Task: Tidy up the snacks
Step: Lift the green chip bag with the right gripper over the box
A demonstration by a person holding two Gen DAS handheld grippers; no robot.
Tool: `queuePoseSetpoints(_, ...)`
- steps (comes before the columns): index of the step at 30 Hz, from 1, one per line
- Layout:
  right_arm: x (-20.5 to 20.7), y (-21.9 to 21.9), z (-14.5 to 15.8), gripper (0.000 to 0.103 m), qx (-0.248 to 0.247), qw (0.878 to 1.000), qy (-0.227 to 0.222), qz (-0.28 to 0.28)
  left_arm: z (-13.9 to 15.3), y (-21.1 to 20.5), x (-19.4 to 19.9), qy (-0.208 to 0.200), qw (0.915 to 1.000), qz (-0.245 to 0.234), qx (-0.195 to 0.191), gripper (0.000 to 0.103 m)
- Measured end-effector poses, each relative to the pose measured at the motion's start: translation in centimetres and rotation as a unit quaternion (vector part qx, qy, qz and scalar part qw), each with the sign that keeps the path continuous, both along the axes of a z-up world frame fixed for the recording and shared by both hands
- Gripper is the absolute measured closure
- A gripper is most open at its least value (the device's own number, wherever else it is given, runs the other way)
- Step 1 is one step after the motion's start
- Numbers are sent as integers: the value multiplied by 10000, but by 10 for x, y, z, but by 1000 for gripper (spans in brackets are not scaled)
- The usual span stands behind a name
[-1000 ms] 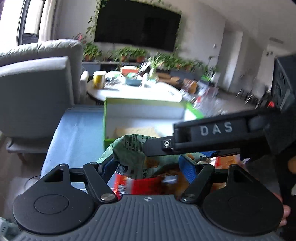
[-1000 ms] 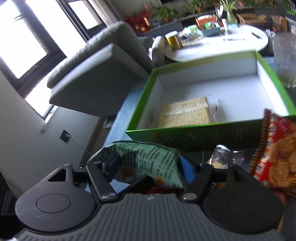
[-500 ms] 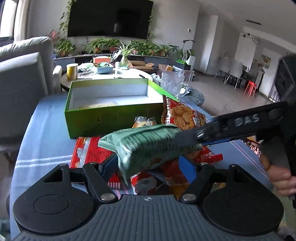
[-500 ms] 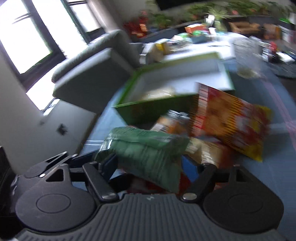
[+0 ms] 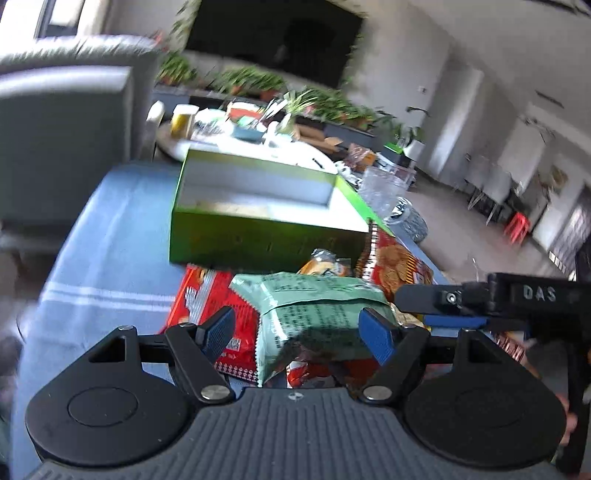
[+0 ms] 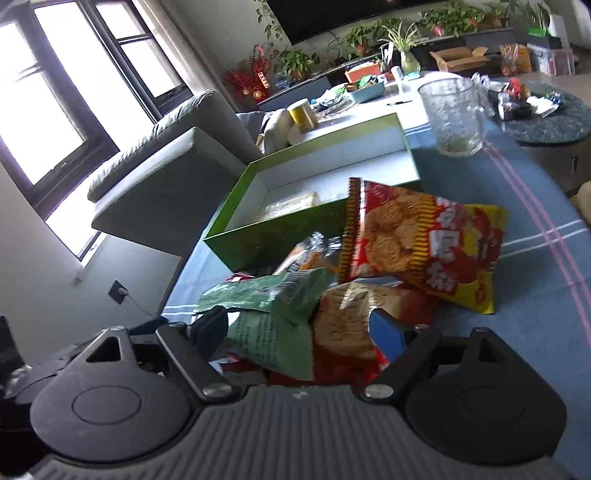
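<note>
We are in a home living room; a grey armchair (image 6: 159, 162) sits by tall dark-framed windows (image 6: 70, 85); a large dark television (image 5: 273, 40) hangs on the far wall above a long low shelf of potted plants (image 6: 373, 33); a round white coffee table (image 6: 373, 107) carries a yellow cup (image 6: 302, 114) and household clutter; we note a blue striped tablecloth (image 6: 535, 206) in the foreground, with a glass pitcher (image 6: 455, 114), a green box (image 6: 280, 236) and snack bags (image 6: 424, 236) on it; a red stool (image 5: 517, 226) and chairs stand in an open area beyond, blurred.
</note>
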State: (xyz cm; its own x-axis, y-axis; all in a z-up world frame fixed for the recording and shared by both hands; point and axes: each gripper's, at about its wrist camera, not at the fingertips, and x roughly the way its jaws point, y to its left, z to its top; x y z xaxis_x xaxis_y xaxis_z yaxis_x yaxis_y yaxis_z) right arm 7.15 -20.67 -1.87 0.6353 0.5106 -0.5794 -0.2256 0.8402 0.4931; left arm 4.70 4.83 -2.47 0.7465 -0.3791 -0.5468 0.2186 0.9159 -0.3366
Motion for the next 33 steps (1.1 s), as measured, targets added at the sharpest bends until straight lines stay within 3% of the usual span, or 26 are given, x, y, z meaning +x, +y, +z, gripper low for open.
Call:
queuePoseSetpoints(3, 6, 3, -2, 25, 158, 9997, 162, -51, -6, 1, 8, 171, 9997, -55, -184, 32)
queuePoseSetpoints(8, 13, 13, -8, 26, 234, 9989, 404, 22, -17, -10, 13, 277, 9991, -294, -155, 36)
queuePoseSetpoints(16, 10, 22, -9, 26, 159, 9988, 453, 76, -13, -20, 1, -4, 9993, -326, 169, 38)
queuePoseSetpoints(22, 4, 20, -2, 26, 275, 9987, 408, 101, 3, -33, -17, -487, 9961, -295, 676, 39)
queuePoseSetpoints(33, -3, 14, 32, 26, 364, 9992, -138, 40, 38, -39, -18, -994, 9919, -360, 707, 39)
